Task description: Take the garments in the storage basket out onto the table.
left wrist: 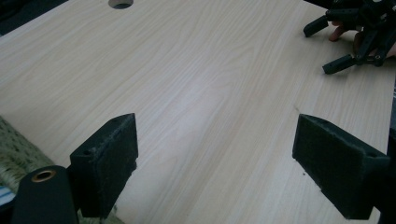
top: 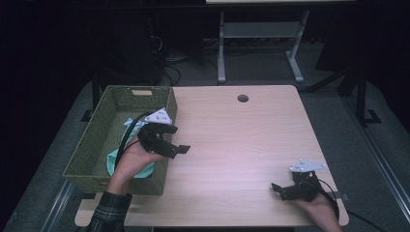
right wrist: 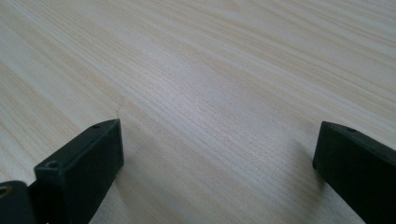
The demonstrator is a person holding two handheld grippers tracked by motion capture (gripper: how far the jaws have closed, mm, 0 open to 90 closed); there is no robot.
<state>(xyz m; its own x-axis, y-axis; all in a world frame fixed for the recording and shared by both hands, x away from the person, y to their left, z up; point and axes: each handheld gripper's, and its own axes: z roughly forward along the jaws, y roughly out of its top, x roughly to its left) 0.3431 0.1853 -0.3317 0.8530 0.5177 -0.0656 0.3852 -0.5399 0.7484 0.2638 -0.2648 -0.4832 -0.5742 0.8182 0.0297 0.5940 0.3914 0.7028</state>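
Both hand-held grippers, left (top: 173,140) and right (top: 280,190), gape empty; basket (top: 104,125) runs lengthwise away from the person.

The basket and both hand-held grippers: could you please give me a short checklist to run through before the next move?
1. Left hand-held gripper open and holding nothing: ok.
2. Right hand-held gripper open and holding nothing: ok.
3. Basket upright on the table, at its left edge: ok.
4. Pale green cloth inside the basket: ok, though partly hidden by the left hand.
5. Cloth fully below the basket's rim: cannot tell.
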